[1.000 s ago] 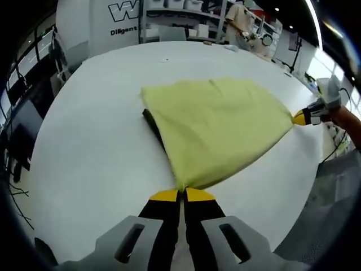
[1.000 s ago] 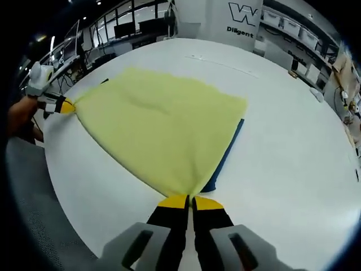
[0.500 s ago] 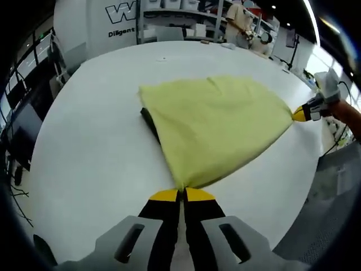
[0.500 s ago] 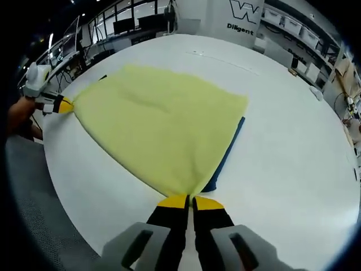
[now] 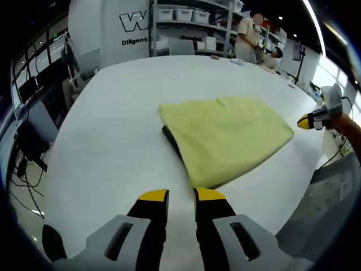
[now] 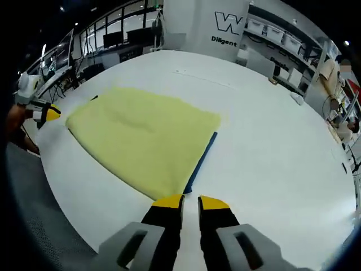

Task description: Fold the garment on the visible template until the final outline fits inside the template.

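Yellow garment lies flat on counter, over dark template; looks soft, light, limp. Left claw and right claw both spread, holding nothing; best pinch a corner or hem edge.

A large white table is seen, on which a dark template lies flat, with a folded yellow garment spread over it so that a thin edge is left exposed.
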Motion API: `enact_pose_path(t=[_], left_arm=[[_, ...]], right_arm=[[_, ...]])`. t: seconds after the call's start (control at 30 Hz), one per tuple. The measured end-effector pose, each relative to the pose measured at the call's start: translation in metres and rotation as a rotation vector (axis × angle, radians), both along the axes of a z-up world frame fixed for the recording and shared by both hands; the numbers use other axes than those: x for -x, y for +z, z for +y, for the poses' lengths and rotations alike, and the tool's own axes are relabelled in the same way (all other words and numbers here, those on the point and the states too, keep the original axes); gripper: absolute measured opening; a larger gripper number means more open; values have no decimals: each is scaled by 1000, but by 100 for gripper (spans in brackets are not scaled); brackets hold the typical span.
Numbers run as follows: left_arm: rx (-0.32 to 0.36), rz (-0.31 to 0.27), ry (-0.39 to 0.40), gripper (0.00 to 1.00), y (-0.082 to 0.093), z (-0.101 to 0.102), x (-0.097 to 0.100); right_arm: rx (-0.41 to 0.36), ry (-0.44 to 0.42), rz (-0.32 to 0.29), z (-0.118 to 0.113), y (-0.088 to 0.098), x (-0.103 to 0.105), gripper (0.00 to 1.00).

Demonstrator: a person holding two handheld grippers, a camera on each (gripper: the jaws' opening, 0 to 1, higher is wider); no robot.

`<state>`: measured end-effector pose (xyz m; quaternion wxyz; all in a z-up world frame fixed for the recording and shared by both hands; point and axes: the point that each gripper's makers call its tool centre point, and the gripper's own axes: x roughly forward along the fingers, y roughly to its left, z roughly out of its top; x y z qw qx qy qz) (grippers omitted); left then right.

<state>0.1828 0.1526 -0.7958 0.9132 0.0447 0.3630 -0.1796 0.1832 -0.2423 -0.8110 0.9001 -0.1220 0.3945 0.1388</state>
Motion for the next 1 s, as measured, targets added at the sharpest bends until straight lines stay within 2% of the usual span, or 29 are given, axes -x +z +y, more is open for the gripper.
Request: enact_pose_path(t=[0.1, 0.17, 0.2, 0.3, 0.33, 0.47, 0.53, 0.63, 0.73, 0.8, 0.83, 0.9, 0.97, 1.0], left_arm=[[22, -51, -26, 22, 15, -15, 3], [31, -66, -30, 26, 18, -20, 5], [54, -94, -42, 27, 24, -36, 10], [78, -122, -56, 30, 28, -54, 16], [88, -146, -63, 31, 32, -62, 18], [114, -195, -67, 34, 39, -81, 25], [125, -219, -70, 37, 41, -88, 28], [114, -248, -74, 42, 41, -92, 31], [120, -260, -73, 48, 38, -91, 33], [140, -275, -46, 59, 40, -88, 28], [143, -278, -42, 62, 41, -88, 28], [157, -339, -32, 71, 50, -89, 24], [168, -337, -33, 82, 47, -92, 25], [193, -334, -23, 89, 46, -95, 24]], right_arm=[[3, 10, -45, 10, 15, 1, 10], [-2, 14, -57, 14, 19, 2, 12], [-10, 30, -86, 23, 26, 3, 12], [-29, 44, -114, 44, 33, 12, 14], [-42, 59, -147, 55, 37, 15, 15], [-62, 84, -180, 83, 41, 27, 19], [-55, 102, -203, 98, 39, 31, 27], [-57, 93, -227, 103, 38, 29, 40], [-61, 73, -266, 100, 42, 26, 44], [-89, 25, -314, 93, 49, 22, 53], [-89, 17, -312, 91, 48, 23, 59], [-91, 0, -309, 87, 46, 24, 66], [-101, -16, -292, 85, 42, 25, 72], [-108, -19, -294, 86, 42, 25, 79]])
